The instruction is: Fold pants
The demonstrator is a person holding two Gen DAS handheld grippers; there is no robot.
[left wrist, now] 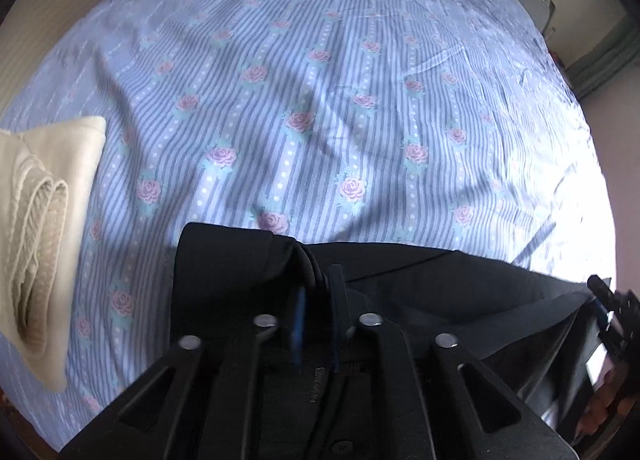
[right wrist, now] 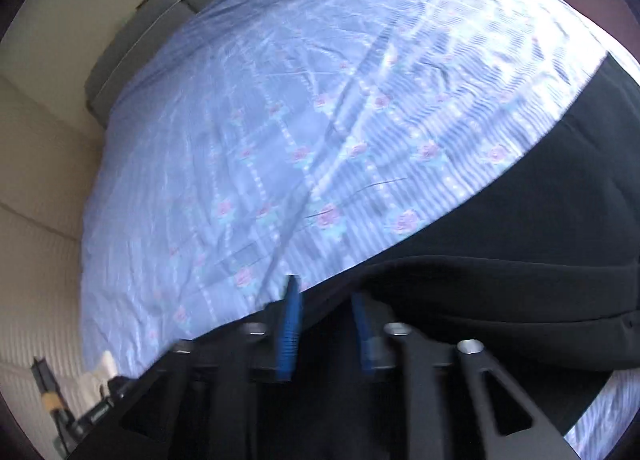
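Black cloth: in your left wrist view the pants [left wrist: 440, 284] lie across the lower part, from 6 o'clock out toward 4 o'clock, on the bed.
Left gripper: your left gripper [left wrist: 318, 296] sits at 6 o'clock with a bunched fold of the pants between its blue pads; the pads look close on the cloth, but you cannot tell whether they press it or have let go.
Bedsheet: the blue striped sheet [left wrist: 320, 100] with pink roses fills the middle and top of this view, creased and partly in shadow.
Towel: a folded cream towel [left wrist: 48, 228] rests on the sheet at 9 o'clock, well apart from the pants.
Other gripper: your right gripper [left wrist: 612, 308] shows at 4 o'clock, beside the far end of the pants; fingers of your hand [left wrist: 608, 400] show just below it.
Right view, pants: in your right wrist view the pants [right wrist: 520, 240] spread from 2 o'clock down to 5 o'clock, with a thick folded edge running across at 4 o'clock.
Right gripper: your right gripper [right wrist: 326, 324] at 6 o'clock has its blue pads spread, with no cloth pinched between them; the picture is blurred.
Right view, sheet: the same sheet [right wrist: 280, 120] covers the middle and top.
Wall: pale ribbed wall [right wrist: 36, 220] stands at 9 o'clock.
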